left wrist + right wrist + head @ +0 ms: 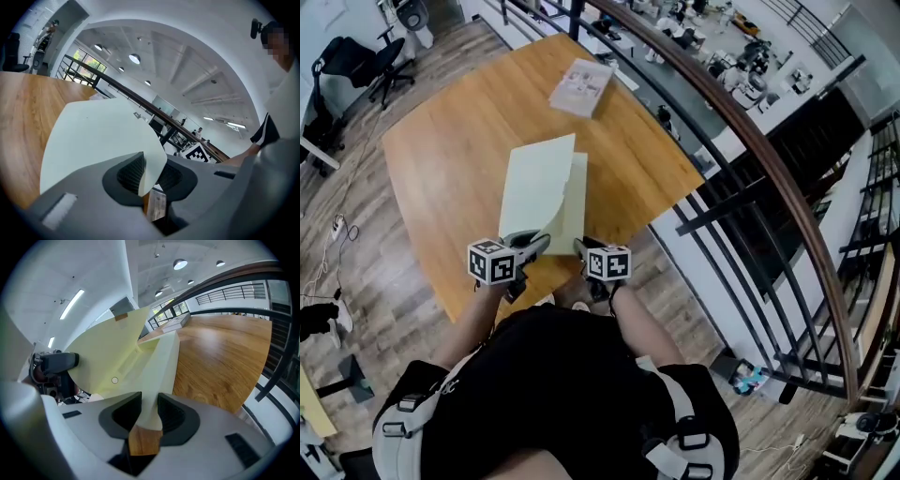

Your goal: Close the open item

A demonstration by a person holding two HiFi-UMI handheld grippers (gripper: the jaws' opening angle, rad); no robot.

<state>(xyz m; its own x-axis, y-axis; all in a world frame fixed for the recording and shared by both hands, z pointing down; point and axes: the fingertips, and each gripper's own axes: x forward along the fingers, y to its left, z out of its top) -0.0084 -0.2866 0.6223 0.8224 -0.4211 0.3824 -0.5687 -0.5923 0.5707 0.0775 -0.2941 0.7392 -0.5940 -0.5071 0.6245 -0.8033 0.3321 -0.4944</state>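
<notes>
A pale green folder [546, 183] lies on the wooden table [441, 159] with its front cover [98, 136] raised and curling over. My left gripper [539, 244] is at the cover's near corner. In the left gripper view that corner hangs between the jaws [152, 176] beside one pad, with a gap on the other side, so this gripper is open. My right gripper [581, 247] is at the folder's near right edge. In the right gripper view the folder's thick lower part [159, 366] fills the space between the jaws [149, 411], which are shut on it.
A thin booklet [581, 87] lies near the table's far corner. A dark metal railing with a wooden handrail [741, 141] runs close along the table's right side. An office chair [366, 61] stands at the far left. The table's near edge is just in front of me.
</notes>
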